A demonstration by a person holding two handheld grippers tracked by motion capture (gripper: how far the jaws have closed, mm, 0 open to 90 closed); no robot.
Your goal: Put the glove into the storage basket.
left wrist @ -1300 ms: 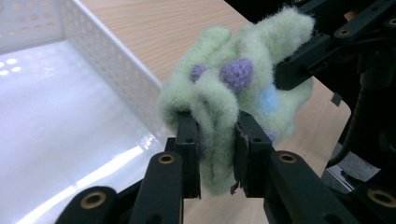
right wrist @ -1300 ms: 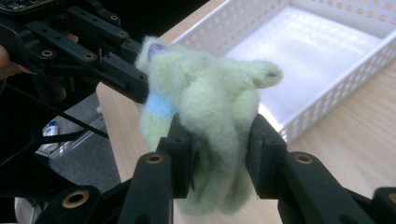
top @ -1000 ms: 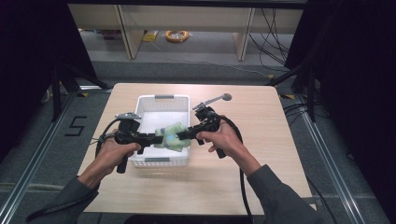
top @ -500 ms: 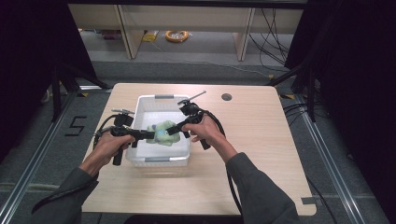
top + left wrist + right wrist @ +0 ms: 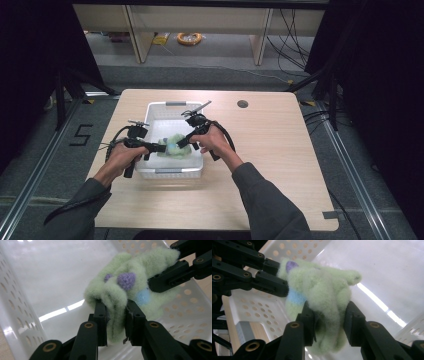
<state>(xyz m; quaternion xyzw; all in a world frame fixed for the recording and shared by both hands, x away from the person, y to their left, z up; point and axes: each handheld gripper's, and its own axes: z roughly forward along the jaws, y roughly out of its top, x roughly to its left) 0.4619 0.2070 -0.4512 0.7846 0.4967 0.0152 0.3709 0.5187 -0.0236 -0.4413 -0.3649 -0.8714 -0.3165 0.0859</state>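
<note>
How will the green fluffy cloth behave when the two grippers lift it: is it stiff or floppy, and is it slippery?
The green fluffy cloth is probably floppy: it bunches into folds between the left gripper and the right gripper. It looks light, since it sags only slightly over the white basket. Its fuzzy pile likely resists slipping from the pads.

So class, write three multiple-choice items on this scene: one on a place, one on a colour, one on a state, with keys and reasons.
1. Where is the fluffy cloth?
A. over the white basket
B. on the floor
C. beside the table's hole

2. What is its main colour?
A. red
B. pale green
C. black

3. How is the left gripper?
A. open, apart from the cloth
B. lying on the table
C. shut on the cloth

Key: 1 A, basket walls surround it; 2 B, green pile with purple and blue spots; 3 C, both pads pinch a fold.
</note>
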